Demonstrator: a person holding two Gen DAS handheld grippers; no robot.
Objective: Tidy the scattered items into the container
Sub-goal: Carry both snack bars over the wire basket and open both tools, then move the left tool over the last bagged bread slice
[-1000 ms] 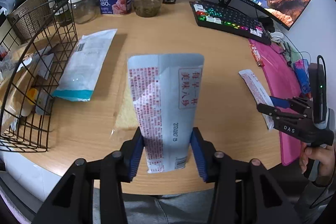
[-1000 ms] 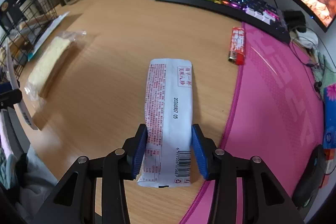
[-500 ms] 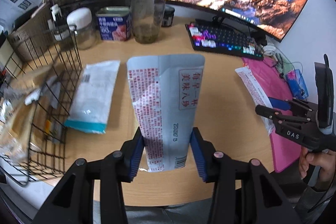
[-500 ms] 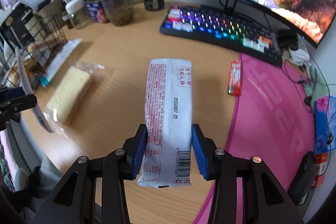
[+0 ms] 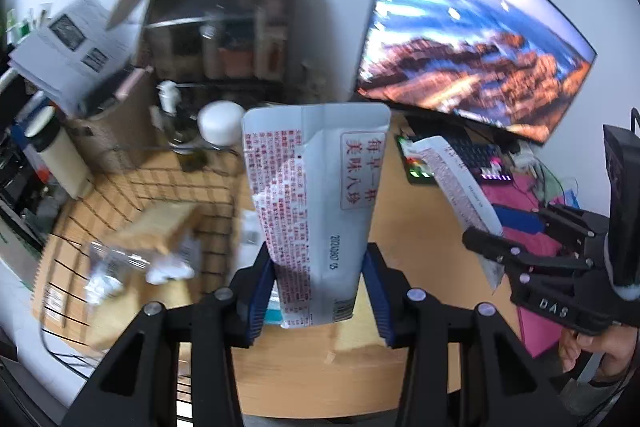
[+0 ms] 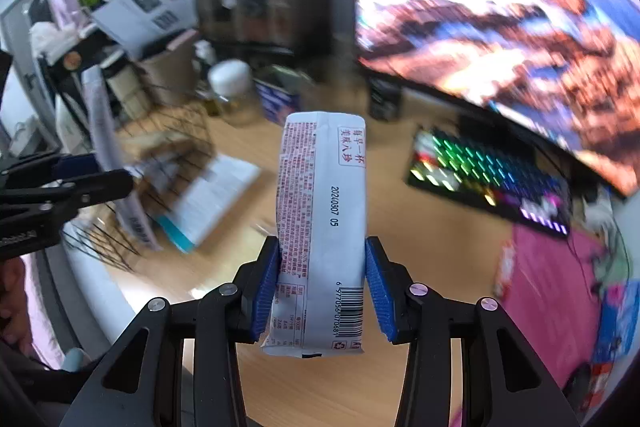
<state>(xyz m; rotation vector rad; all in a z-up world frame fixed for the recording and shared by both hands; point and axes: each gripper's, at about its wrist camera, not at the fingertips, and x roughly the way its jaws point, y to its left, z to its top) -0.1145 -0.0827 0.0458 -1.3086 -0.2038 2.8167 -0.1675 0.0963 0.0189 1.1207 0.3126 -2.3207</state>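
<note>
My left gripper (image 5: 318,293) is shut on a white snack packet (image 5: 316,195) with red print, held upright in the air beside the black wire basket (image 5: 132,187). The basket holds a wrapped bread slice (image 5: 160,231) and other wrappers. My right gripper (image 6: 320,293) is shut on a second, identical white packet (image 6: 324,227), lifted above the wooden desk. The right gripper also shows in the left wrist view (image 5: 496,239), and the left gripper in the right wrist view (image 6: 100,183). A white and teal pouch (image 6: 212,203) lies on the desk by the basket.
A lit keyboard (image 6: 488,183) and a wide monitor (image 6: 500,47) stand at the back right. A pink mat (image 6: 552,291) covers the desk's right side, with a red lighter (image 6: 505,267) at its edge. Jars and a tin (image 6: 276,99) stand behind the basket.
Both grippers have risen and swung left toward the basket, each still holding its packet. The left packet is now beside the basket's opening. The views are motion-blurred.
</note>
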